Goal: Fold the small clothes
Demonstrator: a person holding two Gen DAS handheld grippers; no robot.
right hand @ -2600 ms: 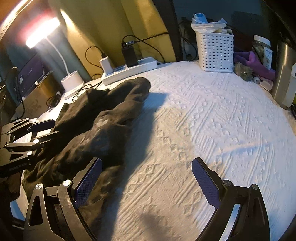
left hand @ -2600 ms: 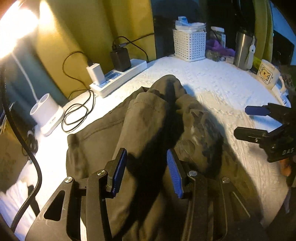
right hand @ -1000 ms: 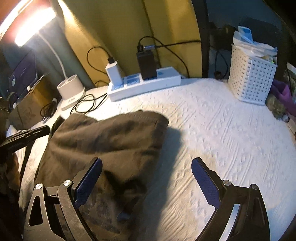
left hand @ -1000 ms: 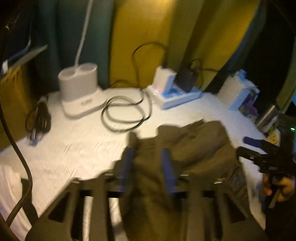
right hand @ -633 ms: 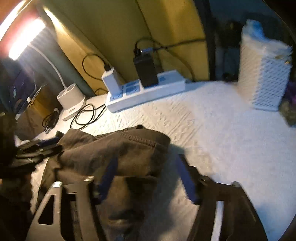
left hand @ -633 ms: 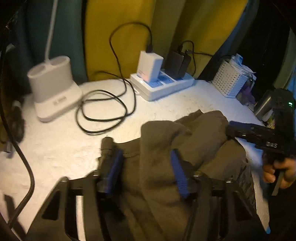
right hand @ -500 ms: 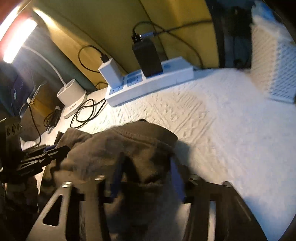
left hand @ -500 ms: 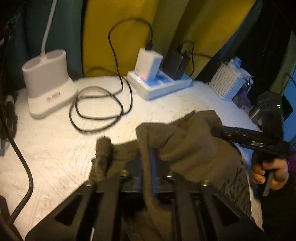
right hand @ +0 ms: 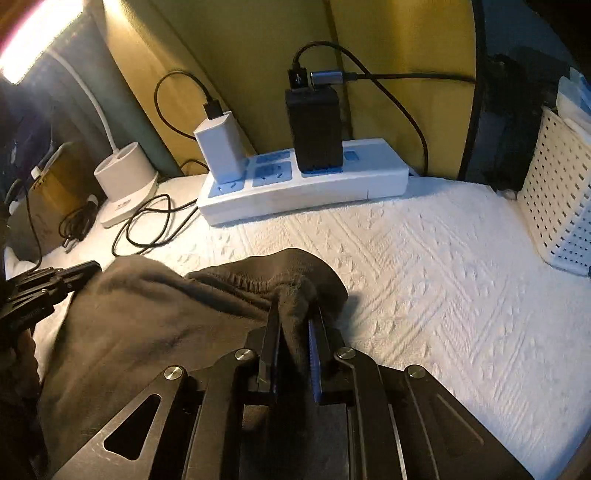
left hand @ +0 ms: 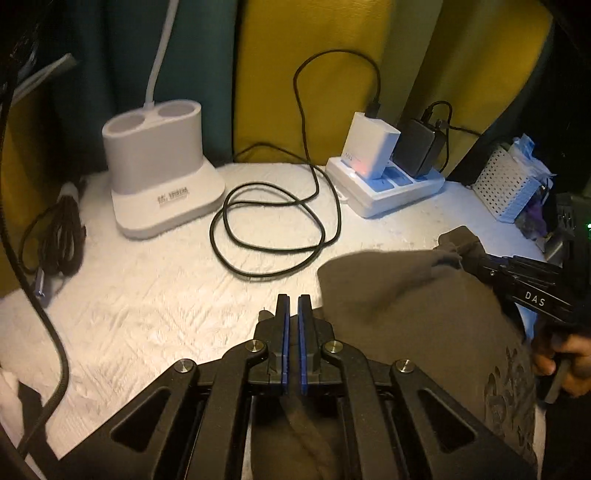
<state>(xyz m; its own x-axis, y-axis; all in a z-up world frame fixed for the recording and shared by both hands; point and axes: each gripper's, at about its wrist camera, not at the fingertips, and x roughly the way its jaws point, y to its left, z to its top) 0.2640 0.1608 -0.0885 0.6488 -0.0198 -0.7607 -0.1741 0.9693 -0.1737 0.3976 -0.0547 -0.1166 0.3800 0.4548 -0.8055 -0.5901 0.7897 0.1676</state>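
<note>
Right wrist view: the right claw (right hand: 293, 325), jaws closing, pinches the waistband of the dark garment (right hand: 155, 317) on the white surface (right hand: 443, 280); the left claw (left hand: 291, 321) is clamped on its opposite corner. Step: gripping both corners; next, presumably, lift and fold over evenly, short of the power strip (right hand: 306, 188).

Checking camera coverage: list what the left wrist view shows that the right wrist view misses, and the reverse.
Left wrist only: the printed pattern on the garment, and a hand holding the right tool.
Right wrist only: the lit lamp head and the garment's gathered waistband.
Both: dark garment, power strip, white basket, lamp base.
</note>
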